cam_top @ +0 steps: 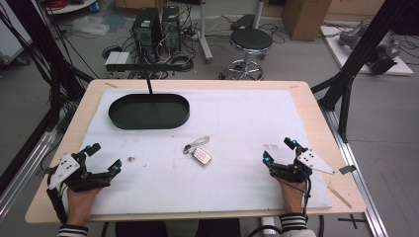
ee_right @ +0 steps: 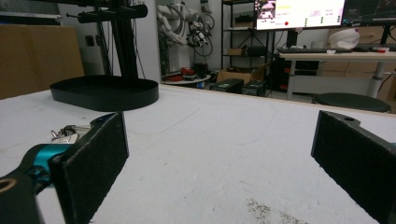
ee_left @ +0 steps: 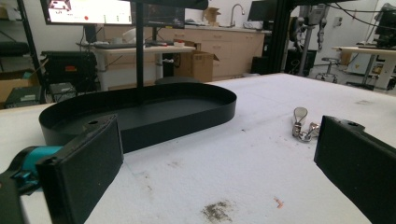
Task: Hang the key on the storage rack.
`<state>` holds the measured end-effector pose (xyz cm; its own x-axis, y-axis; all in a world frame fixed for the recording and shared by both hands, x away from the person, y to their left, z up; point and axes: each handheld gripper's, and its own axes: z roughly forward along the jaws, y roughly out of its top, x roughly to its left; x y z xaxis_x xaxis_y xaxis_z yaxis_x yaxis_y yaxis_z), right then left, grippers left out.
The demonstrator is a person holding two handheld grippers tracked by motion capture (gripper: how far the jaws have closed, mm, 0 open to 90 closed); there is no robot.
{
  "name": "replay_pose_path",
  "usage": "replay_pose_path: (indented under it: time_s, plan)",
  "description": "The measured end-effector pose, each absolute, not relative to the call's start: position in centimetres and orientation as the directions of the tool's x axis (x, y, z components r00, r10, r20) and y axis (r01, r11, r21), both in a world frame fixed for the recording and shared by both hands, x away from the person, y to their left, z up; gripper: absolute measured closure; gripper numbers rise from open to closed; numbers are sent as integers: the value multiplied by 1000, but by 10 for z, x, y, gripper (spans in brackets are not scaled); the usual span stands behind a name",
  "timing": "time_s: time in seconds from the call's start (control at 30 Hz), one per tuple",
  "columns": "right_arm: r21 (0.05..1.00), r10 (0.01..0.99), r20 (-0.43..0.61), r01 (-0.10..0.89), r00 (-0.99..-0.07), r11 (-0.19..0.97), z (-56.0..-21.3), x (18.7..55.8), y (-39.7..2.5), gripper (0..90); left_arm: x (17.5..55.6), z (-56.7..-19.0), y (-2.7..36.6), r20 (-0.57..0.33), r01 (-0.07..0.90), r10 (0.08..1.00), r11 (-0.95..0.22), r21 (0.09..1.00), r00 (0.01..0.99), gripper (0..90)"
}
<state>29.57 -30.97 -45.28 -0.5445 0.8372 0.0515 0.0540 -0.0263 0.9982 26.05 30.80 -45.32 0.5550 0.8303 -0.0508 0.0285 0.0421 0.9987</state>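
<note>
The left gripper [cam_top: 104, 157] is held at the table's near left with its jaws wide apart; nothing is gripped or touched. The right gripper [cam_top: 278, 149] is held at the near right, jaws likewise spread wide and empty. The key fob [cam_top: 201, 156] is seen lying flat on the white mat [cam_top: 247, 118], between the grippers and well apart from both. Its long axis runs diagonally, with its strap [cam_top: 197, 143] pointed away toward the far right. The black tray [cam_top: 148, 111] is set beyond it, far left.
</note>
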Motion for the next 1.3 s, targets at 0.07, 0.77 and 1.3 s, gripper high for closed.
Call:
replay_pose_path:
  time_s: [0.07, 0.77, 1.3]
  plan:
    - [998, 837, 55, 52, -545, -31, -453, 296, -311, 29, 260, -453, 308, -53, 29, 832, 44, 999, 553, 17]
    - [999, 836, 25, 34, -548, -8, -453, 294, -308, 29, 262, -450, 308, -65, 46, 823, 46, 998, 565, 17]
    - [999, 835, 30, 37, -550, -11, -453, 294, -308, 29, 300, -385, 285, -27, 166, 683, -138, 976, 730, 17]
